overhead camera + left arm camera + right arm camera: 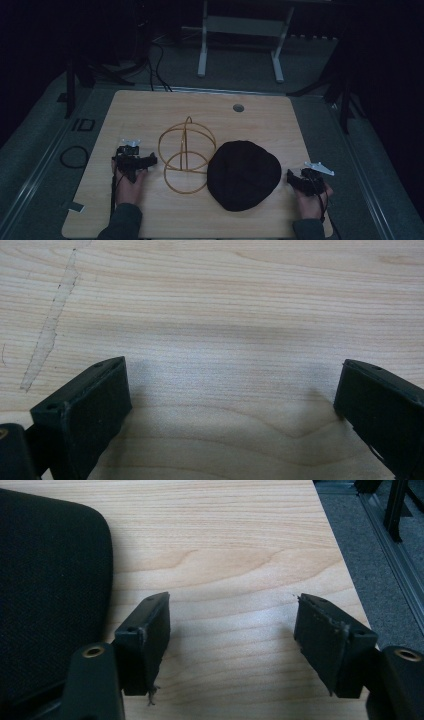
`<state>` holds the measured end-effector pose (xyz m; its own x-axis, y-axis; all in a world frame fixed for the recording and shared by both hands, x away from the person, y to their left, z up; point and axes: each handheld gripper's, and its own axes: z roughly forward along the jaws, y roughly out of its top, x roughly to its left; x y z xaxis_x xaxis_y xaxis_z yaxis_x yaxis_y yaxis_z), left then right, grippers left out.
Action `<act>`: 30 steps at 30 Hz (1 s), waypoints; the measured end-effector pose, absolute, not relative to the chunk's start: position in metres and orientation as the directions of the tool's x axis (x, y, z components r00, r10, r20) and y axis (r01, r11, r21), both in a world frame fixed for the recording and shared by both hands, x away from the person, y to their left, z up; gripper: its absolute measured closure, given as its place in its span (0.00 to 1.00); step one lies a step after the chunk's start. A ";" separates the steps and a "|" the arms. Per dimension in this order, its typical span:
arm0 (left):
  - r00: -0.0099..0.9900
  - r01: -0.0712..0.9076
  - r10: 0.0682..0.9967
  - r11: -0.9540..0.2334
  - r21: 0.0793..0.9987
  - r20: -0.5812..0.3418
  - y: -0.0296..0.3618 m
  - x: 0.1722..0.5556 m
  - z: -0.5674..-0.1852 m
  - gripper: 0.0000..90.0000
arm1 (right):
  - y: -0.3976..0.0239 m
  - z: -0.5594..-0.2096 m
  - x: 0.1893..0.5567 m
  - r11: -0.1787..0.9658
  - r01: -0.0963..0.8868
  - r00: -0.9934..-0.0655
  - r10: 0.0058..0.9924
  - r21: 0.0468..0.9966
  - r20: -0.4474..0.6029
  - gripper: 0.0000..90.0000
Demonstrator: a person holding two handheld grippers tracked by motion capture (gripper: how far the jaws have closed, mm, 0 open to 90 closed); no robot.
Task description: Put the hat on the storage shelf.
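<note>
So there's a light wood counter [150, 107] with a black cap [243, 174] lying flat toward the near right part, and a yellow wire frame [186, 152] made of hoops just left of it, apparently touching the cap's edge. Left tongs [151, 160] sit near the left edge, spread wide over bare wood. Right tongs [289, 176] sit by the near right corner, just beside the cap, also spread wide and gripping nothing. A round hole [238, 107] sits near the far edge.
</note>
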<state>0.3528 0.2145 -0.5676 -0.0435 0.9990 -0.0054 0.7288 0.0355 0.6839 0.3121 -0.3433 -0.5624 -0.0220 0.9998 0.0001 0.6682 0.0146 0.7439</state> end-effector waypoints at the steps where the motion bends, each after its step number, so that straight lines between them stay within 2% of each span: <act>1: -0.044 0.728 0.999 0.036 0.684 -0.006 0.215 0.353 -0.568 0.01 | -0.343 -0.562 0.312 0.013 0.669 -0.018 1.000 0.743 -0.001 0.31; 8: -0.043 0.728 0.999 0.035 0.684 -0.006 0.214 0.353 -0.568 0.01 | -0.344 -0.562 0.312 0.027 0.673 -0.040 0.999 0.739 0.000 0.32; 16: -0.043 0.729 0.999 0.036 0.684 -0.006 0.214 0.353 -0.568 0.01 | -0.339 -0.557 0.310 0.083 0.689 -0.115 0.993 0.720 -0.005 0.50; 30: -0.044 0.728 0.999 0.035 0.684 -0.005 0.214 0.353 -0.568 0.01 | -0.326 -0.545 0.307 0.217 0.716 -0.233 0.970 0.663 -0.066 0.51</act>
